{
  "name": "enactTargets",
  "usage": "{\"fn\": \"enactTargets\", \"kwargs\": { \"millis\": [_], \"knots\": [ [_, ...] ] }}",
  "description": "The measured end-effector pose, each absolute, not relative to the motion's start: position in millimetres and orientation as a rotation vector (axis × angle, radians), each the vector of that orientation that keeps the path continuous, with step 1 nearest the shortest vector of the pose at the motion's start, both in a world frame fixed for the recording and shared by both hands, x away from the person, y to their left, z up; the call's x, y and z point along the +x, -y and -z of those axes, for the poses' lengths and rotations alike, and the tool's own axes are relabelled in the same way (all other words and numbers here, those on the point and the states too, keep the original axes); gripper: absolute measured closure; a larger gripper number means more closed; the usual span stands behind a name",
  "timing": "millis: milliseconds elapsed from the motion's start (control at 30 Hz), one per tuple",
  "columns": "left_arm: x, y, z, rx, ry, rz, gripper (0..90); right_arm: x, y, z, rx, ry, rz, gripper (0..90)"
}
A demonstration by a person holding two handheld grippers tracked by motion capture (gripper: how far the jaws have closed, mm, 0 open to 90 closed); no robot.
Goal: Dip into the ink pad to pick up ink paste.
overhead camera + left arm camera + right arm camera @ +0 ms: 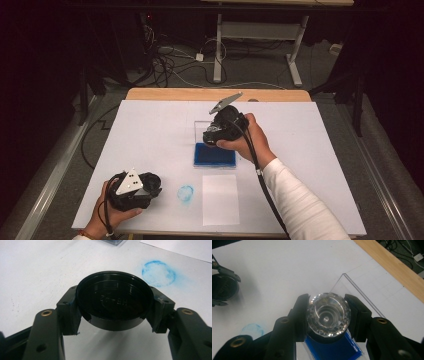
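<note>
My left gripper (153, 184) rests near the front left of the white table cover and is shut on a round black lid (114, 302), its pads pressing the rim from both sides. Above the middle of the table, my right gripper (210, 137) is shut on a faceted clear glass knob (328, 315) with a black base. It hangs over a blue ink pad (215, 155) lying in a clear case whose lid (359, 292) stands up. A blue ring mark (185, 194) is printed on the cover between the two hands.
A small white sheet (220, 199) lies in front of the ink pad. The wooden table edge (215, 94) runs along the back. Beyond it are cables on the floor and a desk frame (260, 45).
</note>
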State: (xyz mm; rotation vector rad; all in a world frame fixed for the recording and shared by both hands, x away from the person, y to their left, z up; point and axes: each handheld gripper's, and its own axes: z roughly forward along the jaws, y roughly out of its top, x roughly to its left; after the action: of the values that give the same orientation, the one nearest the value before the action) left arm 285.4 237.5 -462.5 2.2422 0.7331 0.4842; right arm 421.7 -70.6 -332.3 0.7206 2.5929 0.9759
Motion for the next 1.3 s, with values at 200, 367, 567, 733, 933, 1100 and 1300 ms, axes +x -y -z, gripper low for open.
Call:
{"fn": "enactTargets", "kwargs": {
  "millis": [200, 367, 567, 733, 933, 1100, 1300],
  "knots": [
    [285, -239, 462, 2.239, -0.734, -0.488, 36.3, 419, 73, 322, 0.728, -2.564, -1.001, 57.6],
    [286, -239, 462, 2.241, -0.735, -0.486, 36.4, 420, 71, 325, 0.724, -2.575, -0.986, 57.6],
    [286, -240, 463, 2.241, -0.738, -0.485, 36.4, 422, 65, 340, 0.731, -2.608, -0.962, 57.6],
    [286, -240, 463, 2.244, -0.734, -0.485, 36.4, 427, 58, 361, 0.742, -2.644, -0.921, 57.5],
    [285, -240, 464, 2.245, -0.730, -0.484, 36.4, 433, 52, 384, 0.766, -2.678, -0.878, 57.6],
    [285, -239, 465, 2.250, -0.730, -0.478, 36.4, 437, 47, 399, 0.768, -2.705, -0.850, 57.6],
    [285, -239, 466, 2.252, -0.731, -0.476, 36.3, 439, 46, 408, 0.785, -2.725, -0.823, 57.5]
  ]
}}
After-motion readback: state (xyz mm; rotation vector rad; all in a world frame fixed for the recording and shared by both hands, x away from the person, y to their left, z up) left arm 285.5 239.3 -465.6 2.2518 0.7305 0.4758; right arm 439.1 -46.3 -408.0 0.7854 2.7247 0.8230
